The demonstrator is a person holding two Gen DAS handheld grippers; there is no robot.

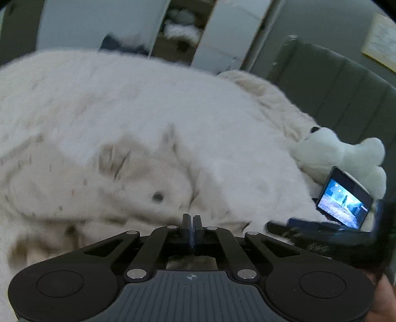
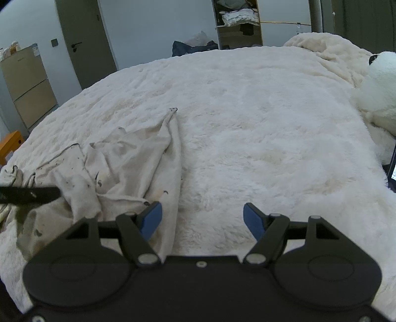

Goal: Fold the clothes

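A cream garment (image 2: pixel 128 158) with small dark marks lies crumpled on the left half of the bed; one corner stretches to a point toward the middle. In the left wrist view it shows as the blurred garment (image 1: pixel 128 183) right under my fingers. My left gripper (image 1: pixel 190 221) is shut with its tips pressed into the cloth, and the folds run in to meet them. It also enters the right wrist view as a dark bar, the left gripper (image 2: pixel 32 195), over the garment's bunched part. My right gripper (image 2: pixel 203 218) is open and holds nothing; its left fingertip is over the garment's near edge.
A fluffy white blanket (image 2: pixel 259 119) covers the whole bed. A white plush bear (image 1: pixel 346 153) and a lit phone screen (image 1: pixel 344 198) sit at the right edge. Beyond the bed are a door (image 2: pixel 84 42), a cabinet (image 2: pixel 27 81) and open wardrobe shelves (image 2: pixel 237 19).
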